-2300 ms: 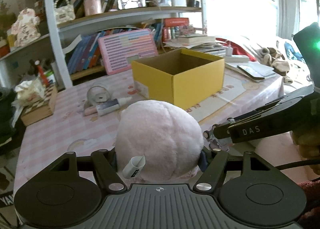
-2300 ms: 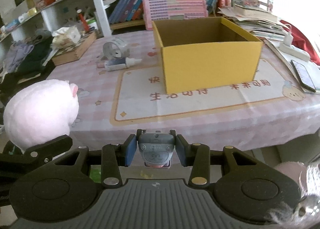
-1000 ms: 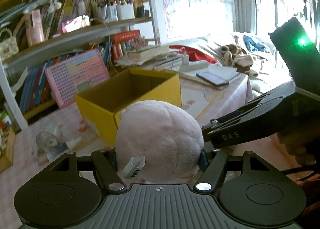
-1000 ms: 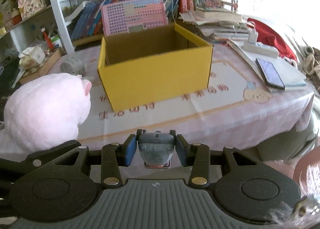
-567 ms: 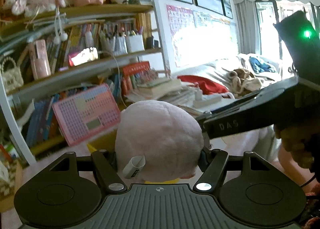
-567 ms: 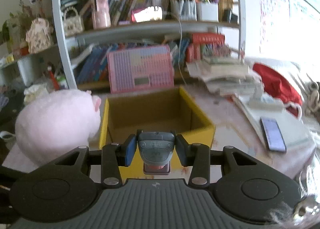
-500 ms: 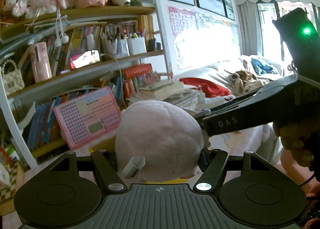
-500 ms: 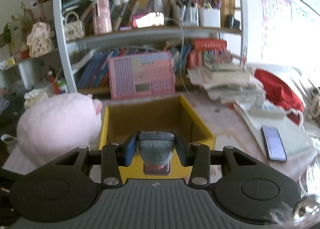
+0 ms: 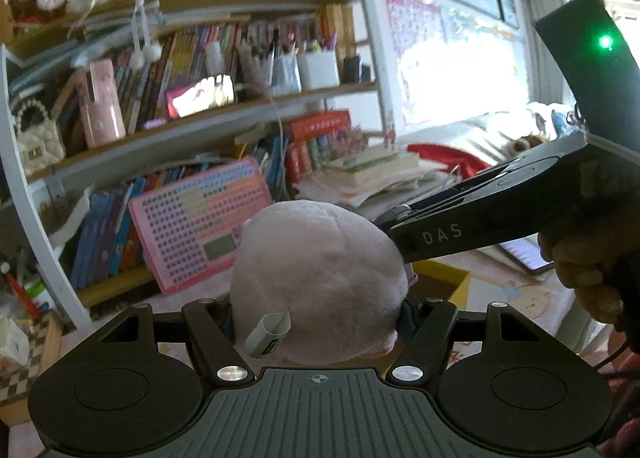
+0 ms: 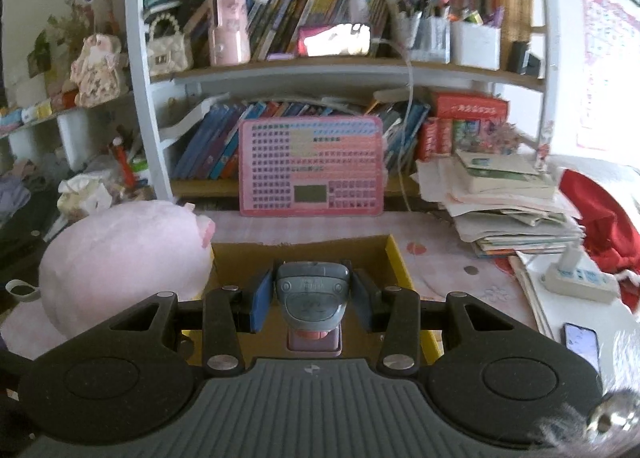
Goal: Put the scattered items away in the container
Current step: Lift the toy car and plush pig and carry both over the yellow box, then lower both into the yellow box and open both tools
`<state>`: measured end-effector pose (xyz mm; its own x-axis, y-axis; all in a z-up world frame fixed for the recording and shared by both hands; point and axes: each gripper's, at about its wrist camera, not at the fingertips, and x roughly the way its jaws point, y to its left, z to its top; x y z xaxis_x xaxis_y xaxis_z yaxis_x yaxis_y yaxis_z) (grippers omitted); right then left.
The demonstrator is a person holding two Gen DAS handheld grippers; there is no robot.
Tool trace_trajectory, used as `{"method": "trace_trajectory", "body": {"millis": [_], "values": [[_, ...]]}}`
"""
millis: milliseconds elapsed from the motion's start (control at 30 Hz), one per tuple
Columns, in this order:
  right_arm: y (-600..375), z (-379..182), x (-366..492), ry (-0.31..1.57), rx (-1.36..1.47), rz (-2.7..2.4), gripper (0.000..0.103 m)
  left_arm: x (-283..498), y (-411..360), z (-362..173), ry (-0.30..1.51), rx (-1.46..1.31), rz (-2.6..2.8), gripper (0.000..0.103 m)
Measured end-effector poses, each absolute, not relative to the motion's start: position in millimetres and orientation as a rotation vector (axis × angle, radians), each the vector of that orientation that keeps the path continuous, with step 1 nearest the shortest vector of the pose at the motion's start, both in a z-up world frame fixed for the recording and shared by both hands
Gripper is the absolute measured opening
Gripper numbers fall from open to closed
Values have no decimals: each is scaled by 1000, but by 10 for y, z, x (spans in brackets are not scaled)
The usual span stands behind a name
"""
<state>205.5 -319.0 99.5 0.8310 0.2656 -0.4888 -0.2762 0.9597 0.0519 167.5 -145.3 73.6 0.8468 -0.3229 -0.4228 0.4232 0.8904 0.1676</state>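
My left gripper is shut on a round pink plush toy with a white tag; the toy fills the space between the fingers and also shows at the left of the right wrist view. My right gripper is shut on a small grey device with a pink base, held over the open yellow cardboard box. In the left wrist view only a corner of the box shows behind the toy, with the right gripper's black body above it.
A pink keyboard-like board leans on the bookshelf behind the box. A stack of books and papers, a white power strip and a phone lie to the right. A tissue pack sits at the left.
Both grippers have risen and moved forward with their loads, from in front of the box to over it. The table front has dropped out of view. Both grips are unchanged.
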Motion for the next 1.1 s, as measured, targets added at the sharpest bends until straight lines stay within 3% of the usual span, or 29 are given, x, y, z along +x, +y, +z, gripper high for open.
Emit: {"method": "trace_trajectory", "body": {"millis": [600,1100], "values": [[-3158,302,3112,718,-247,443,40,2600,-1712,180,647,278,-312,71],[-3047,-71,3527,899,-366,569,40,2861,-1816,-89,757,332,-295,74]]}}
